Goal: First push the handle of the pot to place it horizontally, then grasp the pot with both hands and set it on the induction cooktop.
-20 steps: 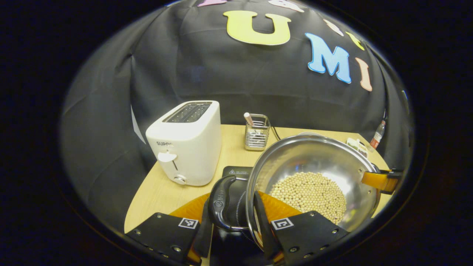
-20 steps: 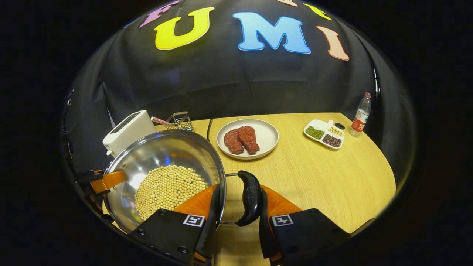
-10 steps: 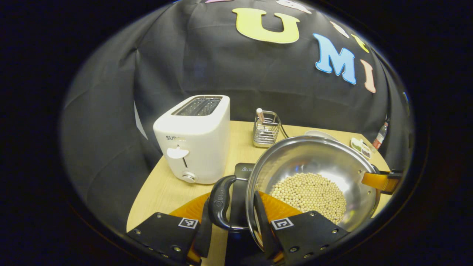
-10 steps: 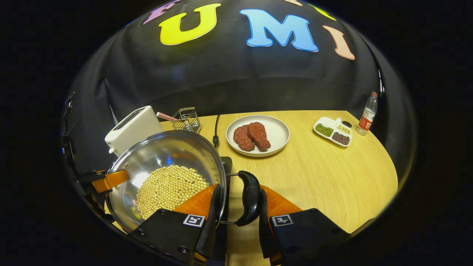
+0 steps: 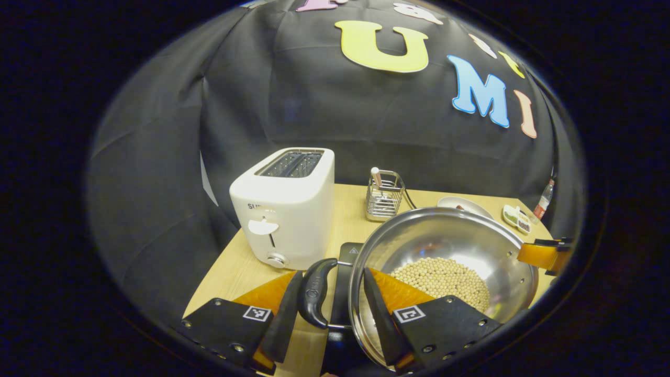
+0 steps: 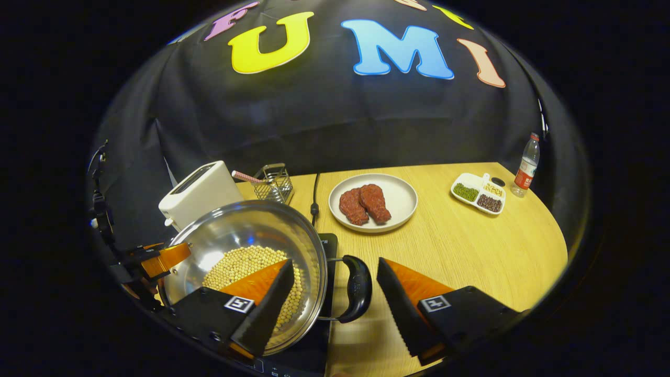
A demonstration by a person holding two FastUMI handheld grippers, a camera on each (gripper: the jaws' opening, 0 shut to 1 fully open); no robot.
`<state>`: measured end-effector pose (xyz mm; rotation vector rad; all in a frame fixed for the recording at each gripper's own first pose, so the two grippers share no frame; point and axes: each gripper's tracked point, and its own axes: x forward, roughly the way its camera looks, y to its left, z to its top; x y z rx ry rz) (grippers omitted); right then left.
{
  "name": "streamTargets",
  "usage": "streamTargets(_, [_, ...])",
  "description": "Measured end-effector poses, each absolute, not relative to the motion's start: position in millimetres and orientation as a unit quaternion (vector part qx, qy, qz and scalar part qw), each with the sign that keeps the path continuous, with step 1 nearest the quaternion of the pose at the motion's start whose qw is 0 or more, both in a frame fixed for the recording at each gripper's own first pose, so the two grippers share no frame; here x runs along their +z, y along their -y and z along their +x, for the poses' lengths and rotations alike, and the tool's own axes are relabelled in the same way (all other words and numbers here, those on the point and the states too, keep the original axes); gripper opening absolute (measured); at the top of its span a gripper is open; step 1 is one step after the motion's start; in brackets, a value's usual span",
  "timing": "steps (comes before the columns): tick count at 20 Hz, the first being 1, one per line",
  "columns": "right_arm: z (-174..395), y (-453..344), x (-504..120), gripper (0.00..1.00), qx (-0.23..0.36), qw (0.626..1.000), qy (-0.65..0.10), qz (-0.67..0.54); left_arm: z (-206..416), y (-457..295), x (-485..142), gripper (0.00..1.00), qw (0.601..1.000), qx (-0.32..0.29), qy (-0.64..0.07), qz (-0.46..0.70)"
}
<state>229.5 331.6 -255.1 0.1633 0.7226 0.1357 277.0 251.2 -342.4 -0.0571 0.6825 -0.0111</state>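
We are seeing the pot [image 6: 246, 246], holding pale beans [image 6: 246, 267], sitting on the induction cooktop [image 6: 328, 242] beside the toaster [image 5: 285, 209]. Our left gripper [image 5: 328, 309] is standing spread, its fingers straddling the pot's left handle [image 5: 315, 293] and rim without pressing. Our right gripper [image 6: 335, 293] is likewise gaping wide around the right handle [image 6: 358, 288], apart from it. The plate of meat [image 6: 372, 201] is lying behind on the table [image 6: 471, 246].

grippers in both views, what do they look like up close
Both the left gripper and the right gripper have dark flat bolted plates, each carrying a small square black-and-white marker. Two tapering wedge fingers project forward; the right gripper's inner edges are serrated.
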Motion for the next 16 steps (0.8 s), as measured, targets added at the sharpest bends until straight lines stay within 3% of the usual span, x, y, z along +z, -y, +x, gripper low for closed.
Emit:
streamTargets(3, [227.4,-319.6,-238.4,0.92,0.072,0.939,-0.329,0.063,277.6,-253.6,-319.8,0.69,0.952,0.008,-0.304,-0.033])
streamTargets(4, [226.4,-313.9,-232.1,0.98,0.074,0.942,-0.321,0.058,278.0,-250.8,-310.6,0.69,0.956,0.010,-0.292,-0.038])
streamTargets(5, [225.1,-307.5,-225.4,0.93,0.075,0.946,-0.311,0.053,276.0,-248.5,-303.3,0.66,0.958,0.012,-0.285,-0.037])
streamTargets(6, [225.3,-300.3,-217.9,0.98,0.075,0.949,-0.301,0.050,273.5,-245.2,-293.7,0.70,0.960,0.013,-0.276,-0.037])
streamTargets(9, [222.7,-273.6,-192.4,0.98,0.070,0.961,-0.265,0.038,270.6,-231.4,-262.2,0.73,0.969,0.015,-0.245,-0.035])
streamTargets(12, [216.5,-240.7,-165.4,0.98,0.058,0.972,-0.226,0.017,264.5,-207.4,-234.4,0.66,0.975,0.012,-0.220,-0.035])
streamTargets(13, [211.6,-230.1,-156.9,0.98,0.057,0.975,-0.214,0.010,259.4,-202.1,-223.7,0.70,0.976,0.012,-0.215,-0.034])
streamTargets(16, [193.0,-200.9,-131.8,0.98,0.057,0.982,-0.182,-0.007,246.4,-180.3,-193.1,0.67,0.981,0.018,-0.189,-0.030])
